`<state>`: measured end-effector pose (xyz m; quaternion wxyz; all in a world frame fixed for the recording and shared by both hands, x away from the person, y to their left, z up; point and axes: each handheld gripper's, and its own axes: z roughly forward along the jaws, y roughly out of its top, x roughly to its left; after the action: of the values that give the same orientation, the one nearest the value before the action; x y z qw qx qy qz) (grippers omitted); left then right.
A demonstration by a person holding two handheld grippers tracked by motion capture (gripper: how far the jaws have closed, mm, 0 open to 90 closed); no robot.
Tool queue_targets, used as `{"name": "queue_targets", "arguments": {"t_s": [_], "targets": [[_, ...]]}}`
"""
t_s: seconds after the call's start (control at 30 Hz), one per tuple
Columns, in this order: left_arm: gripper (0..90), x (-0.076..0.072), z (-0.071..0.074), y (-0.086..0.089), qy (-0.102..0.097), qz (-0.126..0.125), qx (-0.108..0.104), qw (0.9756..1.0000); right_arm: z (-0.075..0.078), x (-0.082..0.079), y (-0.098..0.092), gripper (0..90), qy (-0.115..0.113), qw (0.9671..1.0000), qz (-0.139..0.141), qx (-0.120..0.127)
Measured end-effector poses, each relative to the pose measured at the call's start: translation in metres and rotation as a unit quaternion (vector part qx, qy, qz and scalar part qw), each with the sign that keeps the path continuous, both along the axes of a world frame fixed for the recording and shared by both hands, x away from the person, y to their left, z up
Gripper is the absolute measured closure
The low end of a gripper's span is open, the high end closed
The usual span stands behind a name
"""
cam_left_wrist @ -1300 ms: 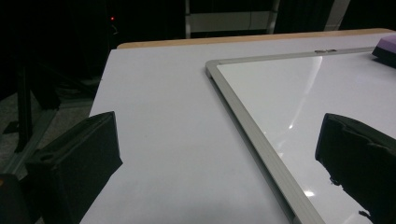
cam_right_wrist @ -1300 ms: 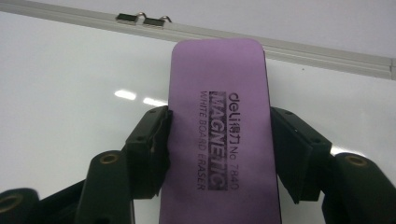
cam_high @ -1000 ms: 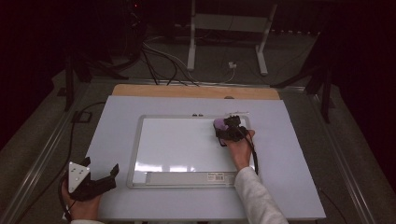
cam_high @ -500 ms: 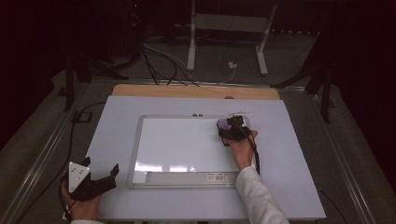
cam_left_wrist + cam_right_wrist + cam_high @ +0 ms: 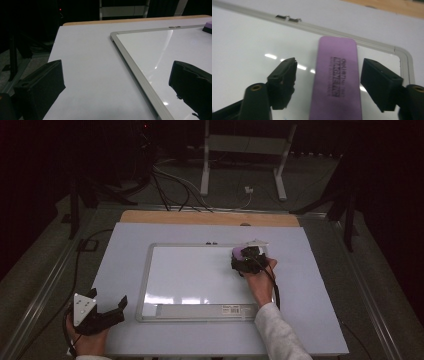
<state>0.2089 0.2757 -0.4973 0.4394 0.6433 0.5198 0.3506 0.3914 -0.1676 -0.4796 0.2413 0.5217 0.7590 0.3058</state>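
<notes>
A purple eraser (image 5: 337, 82) with black print lies flat on the whiteboard (image 5: 249, 50) near its far right corner. My right gripper (image 5: 329, 83) straddles it. Its jaws have just been opening, and a gap shows on each side of the eraser, so the pads do not press it. From above, the eraser (image 5: 238, 252) peeks out just beyond the right gripper (image 5: 246, 261). My left gripper (image 5: 111, 312) rests open at the table's near left, beside the board's near left corner. Nothing sits between its jaws (image 5: 117, 85).
The whiteboard's metal frame (image 5: 145, 285) lies in the middle of a pale table sheet (image 5: 320, 285). Two small clips (image 5: 288, 18) sit on the board's far rim. A wooden strip (image 5: 200, 218) runs along the table's far edge. Cables and stand legs lie on the floor beyond.
In the high view the right hand has barely shifted at the board's far right corner. The left hand has stayed where it was.
</notes>
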Motion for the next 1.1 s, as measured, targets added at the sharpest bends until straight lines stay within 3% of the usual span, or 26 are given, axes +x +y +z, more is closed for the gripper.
{"name": "queue_targets", "arguments": {"t_s": [0.2, 0.5, 0.63, 0.73, 0.8, 0.87, 1.1], "targets": [[0.7, 0.000, 0.000, 0.000, -0.002, 0.001, -0.001, 1.0000, -0.009, -0.004, 0.009, 34.1, 0.004, 0.9985, 0.016, -0.053], [0.7, 0.000, 0.000, 0.000, -0.001, 0.000, -0.002, 1.0000, -0.011, -0.003, 0.008, 35.6, 0.006, 0.9981, 0.009, -0.060], [0.7, 0.000, 0.000, 0.000, 0.000, 0.000, -0.001, 1.0000, -0.009, -0.001, 0.002, 31.3, -0.007, 0.9989, -0.013, -0.044], [0.7, 0.000, 0.000, 0.000, 0.000, -0.001, -0.001, 1.0000, -0.013, 0.006, -0.006, 31.0, 0.012, 0.9992, -0.027, -0.028], [0.7, 0.000, 0.000, 0.000, 0.000, 0.000, -0.001, 1.0000, -0.017, 0.009, -0.013, 39.4, 0.032, 0.9989, -0.036, -0.004], [0.7, 0.000, 0.000, 0.000, 0.000, 0.000, -0.001, 1.0000, -0.020, 0.008, -0.015, 40.8, 0.039, 0.9984, -0.037, 0.016], [0.7, 0.000, 0.000, 0.000, -0.002, 0.001, 0.000, 1.0000, -0.021, -0.015, 0.013, 41.2, 0.035, 0.9991, 0.018, 0.013]]}}
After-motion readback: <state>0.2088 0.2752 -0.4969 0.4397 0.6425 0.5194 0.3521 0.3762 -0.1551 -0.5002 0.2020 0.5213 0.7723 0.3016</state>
